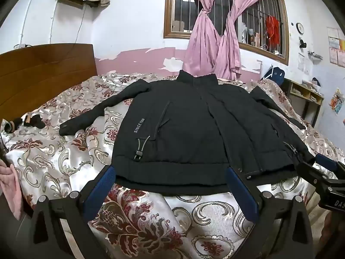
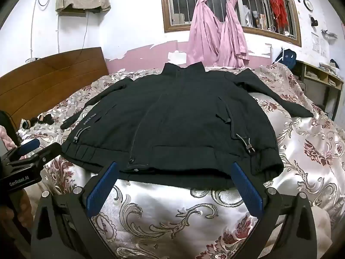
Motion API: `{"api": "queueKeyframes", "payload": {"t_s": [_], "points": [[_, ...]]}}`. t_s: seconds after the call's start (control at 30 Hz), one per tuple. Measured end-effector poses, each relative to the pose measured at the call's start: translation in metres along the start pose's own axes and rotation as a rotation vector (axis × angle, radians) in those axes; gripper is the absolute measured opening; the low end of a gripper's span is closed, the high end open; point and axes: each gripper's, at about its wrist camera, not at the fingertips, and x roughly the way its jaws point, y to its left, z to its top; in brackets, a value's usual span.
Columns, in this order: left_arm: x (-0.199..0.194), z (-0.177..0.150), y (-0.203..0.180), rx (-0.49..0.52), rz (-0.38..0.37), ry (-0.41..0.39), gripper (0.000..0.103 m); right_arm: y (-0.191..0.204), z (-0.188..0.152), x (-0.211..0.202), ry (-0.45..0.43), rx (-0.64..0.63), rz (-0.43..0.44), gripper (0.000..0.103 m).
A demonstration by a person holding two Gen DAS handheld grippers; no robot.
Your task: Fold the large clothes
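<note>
A black jacket (image 1: 189,129) lies flat, front up, on the bed, collar toward the wall, both sleeves spread out; it also shows in the right wrist view (image 2: 179,125). My left gripper (image 1: 170,172) is open and empty, its blue pads (image 1: 99,190) on either side of the jacket's left hem. My right gripper (image 2: 175,168) is open and empty just before the right hem. The right gripper shows at the edge of the left wrist view (image 1: 323,170), and the left one at the edge of the right wrist view (image 2: 28,157).
The bed has a floral satin cover (image 1: 151,215) and a wooden headboard (image 1: 43,73) at left. Small dark items (image 1: 32,122) lie near the headboard. Pink curtains (image 1: 211,43) hang at the barred window. A wooden shelf (image 1: 306,95) stands at right.
</note>
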Motion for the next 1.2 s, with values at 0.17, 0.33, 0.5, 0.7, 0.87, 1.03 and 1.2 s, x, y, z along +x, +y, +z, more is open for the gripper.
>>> {"api": "queueKeyframes", "payload": {"t_s": [0.17,0.33,0.5,0.7,0.87,1.03,1.2], "points": [[0.0000,0.0000,-0.0001,0.003,0.002,0.000,0.103,0.0000,-0.0001,0.0002,0.003,-0.001,0.000,0.102],[-0.0002,0.0000,-0.0002,0.005,0.001,0.000,0.103,-0.0013,-0.0002,-0.0002,0.001,0.003,0.002,0.102],[0.0000,0.0000,-0.0002,0.006,0.001,0.000,0.103,-0.0010,-0.0007,0.0007,0.001,0.004,0.003,0.102],[0.0000,0.0001,-0.0001,0.006,0.002,0.001,0.103,-0.0007,-0.0010,0.0010,0.003,0.004,0.004,0.102],[-0.0001,0.0001,0.0000,0.006,0.003,0.000,0.103,-0.0006,-0.0009,0.0007,0.004,0.006,0.005,0.102],[-0.0001,0.0001,-0.0002,0.008,0.003,0.000,0.103,-0.0005,-0.0008,0.0004,0.003,0.007,0.006,0.102],[-0.0002,0.0000,-0.0003,0.008,0.003,-0.001,0.103,-0.0005,-0.0006,0.0006,0.004,0.008,0.006,0.102]]}}
